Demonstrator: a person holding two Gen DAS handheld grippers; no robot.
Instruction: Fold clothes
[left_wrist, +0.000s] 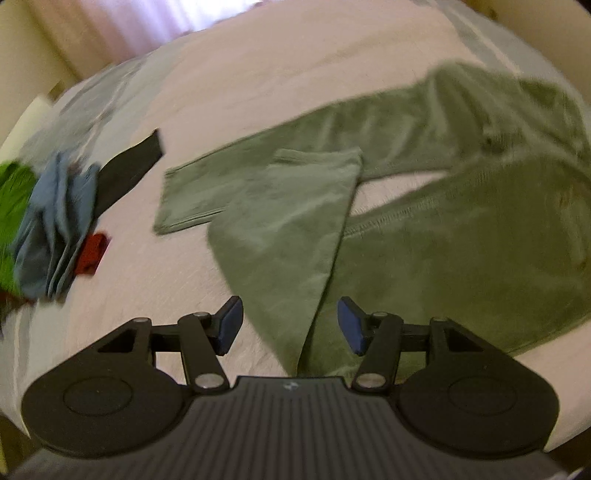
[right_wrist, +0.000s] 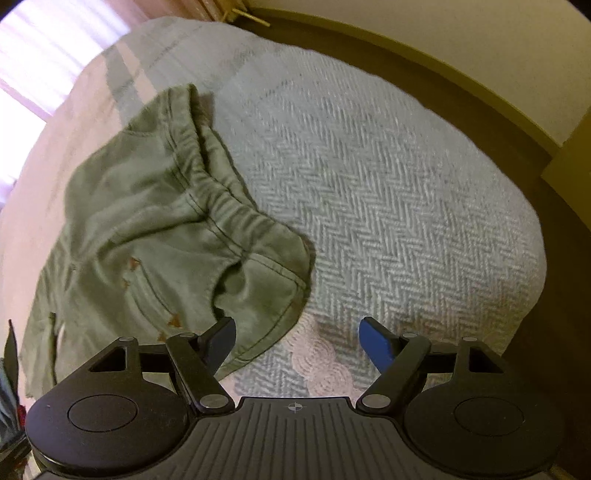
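Olive green trousers (left_wrist: 424, 229) lie spread on the bed, legs towards the left, one leg end folded back over the other. My left gripper (left_wrist: 290, 325) is open and empty, hovering just above the near trouser leg. In the right wrist view the trousers' elastic waistband (right_wrist: 207, 206) and pocket lie ahead to the left. My right gripper (right_wrist: 299, 339) is open and empty, with its left finger over the waist corner and its right finger over the blanket.
A pile of clothes lies at the left: a blue garment (left_wrist: 55, 221), a bright green one (left_wrist: 11, 206), a red piece (left_wrist: 92, 254) and a black strip (left_wrist: 125, 170). The bed has a pink sheet (left_wrist: 229, 85) and a grey herringbone blanket (right_wrist: 388, 192). The bed edge and dark floor (right_wrist: 554, 236) are at the right.
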